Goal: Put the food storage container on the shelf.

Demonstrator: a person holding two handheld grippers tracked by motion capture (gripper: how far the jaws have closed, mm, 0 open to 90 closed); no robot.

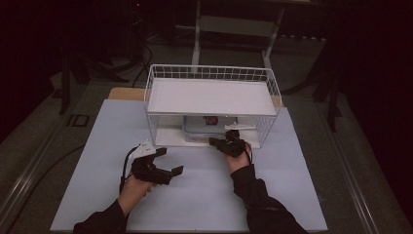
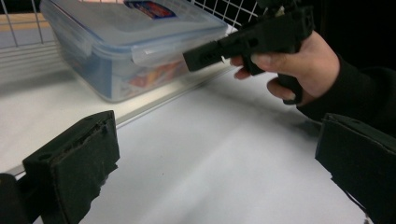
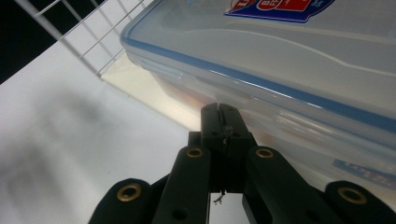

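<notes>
Nearest you, your left tongs [image 1: 169, 161] hover over the white surface [image 1: 204, 195], held in your left hand [image 1: 132, 187] with the jaws spread wide and nothing between them. In the left gripper view those two black jaws stand far apart at the bottom corners, with bare surface between them.

A little farther on, your right hand [image 1: 238, 158] holds the right tongs [image 1: 214, 142] at the open front of the white wire rack [image 1: 212, 105]. In the right gripper view the right tongs [image 3: 220, 112] have their jaws pressed together, tips touching, with nothing visible between them; the tips sit just at the front side of the clear plastic container [image 3: 280, 79], below its blue-edged lid. Whether they actually touch the container you cannot tell. From the left gripper view, your right hand [image 2: 299, 65] and the right tongs [image 2: 203, 56] point at the container's [image 2: 135, 46] near corner.

The container [image 1: 209, 127] sits on the rack's lower level, under the upper shelf [image 1: 209, 96], and carries a red and blue label on its lid. Something orange shows through its wall, too blurred to identify.
</notes>
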